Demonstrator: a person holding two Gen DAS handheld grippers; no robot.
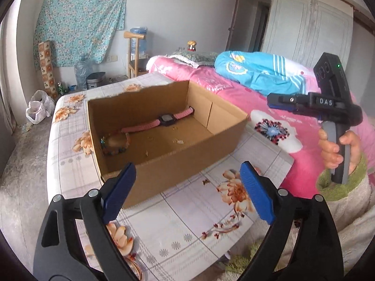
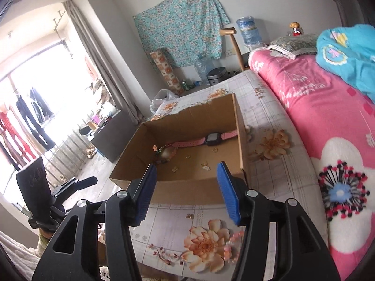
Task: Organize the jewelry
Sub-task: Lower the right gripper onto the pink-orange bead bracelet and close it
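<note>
An open cardboard box [image 1: 182, 161] [image 2: 187, 187] stands on the flowered bed sheet. Inside lie a pink-strapped watch [image 1: 164, 120] [image 2: 211, 139], a beaded bracelet [image 1: 114, 144] [image 2: 167, 153] and a few small gold pieces [image 1: 178, 141] [image 2: 206, 166]. My left gripper [image 1: 188, 172] hangs open just short of the box's near wall, nothing between its blue pads. My right gripper [image 2: 186, 172] is open too, over the near wall, empty. In the left wrist view the right gripper [image 1: 271, 99] shows side-on at the right, held by a hand.
A pink flowered quilt [image 1: 234, 89] [image 2: 316, 107] lies bunched along the right of the box, with a blue blanket [image 1: 257, 70] on it. The sheet [image 1: 187, 222] in front of the box has free room. Beyond the bed's left edge is bare floor [image 1: 18, 164].
</note>
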